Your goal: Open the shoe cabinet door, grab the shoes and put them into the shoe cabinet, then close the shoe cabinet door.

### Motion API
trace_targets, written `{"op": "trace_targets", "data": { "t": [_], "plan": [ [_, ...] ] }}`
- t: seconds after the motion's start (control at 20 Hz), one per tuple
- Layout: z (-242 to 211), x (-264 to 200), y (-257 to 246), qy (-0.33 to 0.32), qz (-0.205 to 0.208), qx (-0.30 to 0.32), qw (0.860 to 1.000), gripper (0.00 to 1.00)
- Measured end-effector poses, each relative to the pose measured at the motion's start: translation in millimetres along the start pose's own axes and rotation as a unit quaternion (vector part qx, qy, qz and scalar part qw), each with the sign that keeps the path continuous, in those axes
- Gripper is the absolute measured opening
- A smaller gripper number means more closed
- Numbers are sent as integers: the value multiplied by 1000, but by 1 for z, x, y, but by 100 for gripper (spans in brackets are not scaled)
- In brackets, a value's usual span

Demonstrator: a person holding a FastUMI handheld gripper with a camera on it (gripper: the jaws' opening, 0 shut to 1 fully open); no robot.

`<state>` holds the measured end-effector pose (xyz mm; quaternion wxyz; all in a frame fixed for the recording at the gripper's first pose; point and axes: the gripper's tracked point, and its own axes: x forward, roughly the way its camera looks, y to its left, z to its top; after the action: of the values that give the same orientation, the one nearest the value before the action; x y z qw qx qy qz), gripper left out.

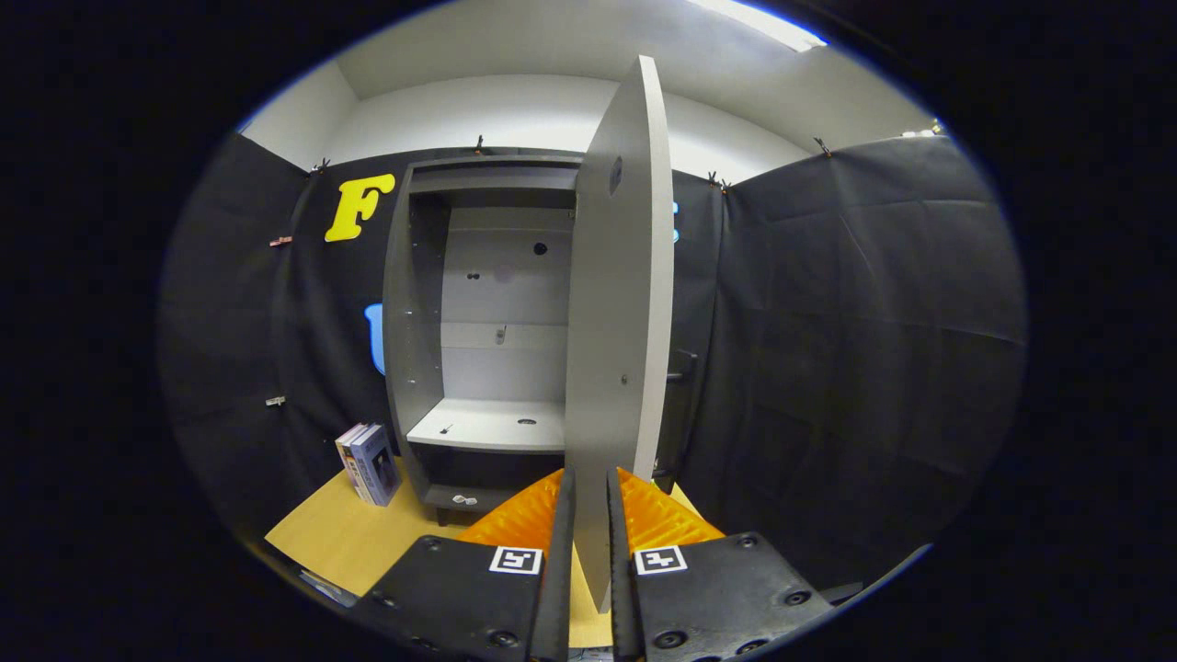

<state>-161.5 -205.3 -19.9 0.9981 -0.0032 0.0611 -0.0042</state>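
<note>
Beyond, shoe cabinet (478, 313) stands open (door (618, 303) edge-on), hand-held gripper (589, 501) level, clamped on it.

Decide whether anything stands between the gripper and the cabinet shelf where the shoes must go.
Yes: the open cabinet door stands edge-on between the jaws of the gripper, which close on its edge. The shelf lies beyond the door, to its left, and nothing visible blocks the opening there.

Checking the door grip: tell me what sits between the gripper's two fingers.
In the gripper view, the cabinet door's lower edge stands between the gripper's fingers, swung open from the cabinet.
</note>
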Motion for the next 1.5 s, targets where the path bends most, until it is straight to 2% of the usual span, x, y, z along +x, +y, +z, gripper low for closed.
{"op": "trace_targets", "data": {
  "t": [0.35, 0.7, 1.1, 1.5],
  "plan": [
    [-64, 11, 71, 49, 60, -8, 997, 22],
    [-165, 43, 148, 103, 77, -30, 991, 22],
    [-294, 79, 195, 172, 59, -17, 983, 22],
    [-405, 98, 206, 265, 43, -38, 963, 23]
  ]
}}
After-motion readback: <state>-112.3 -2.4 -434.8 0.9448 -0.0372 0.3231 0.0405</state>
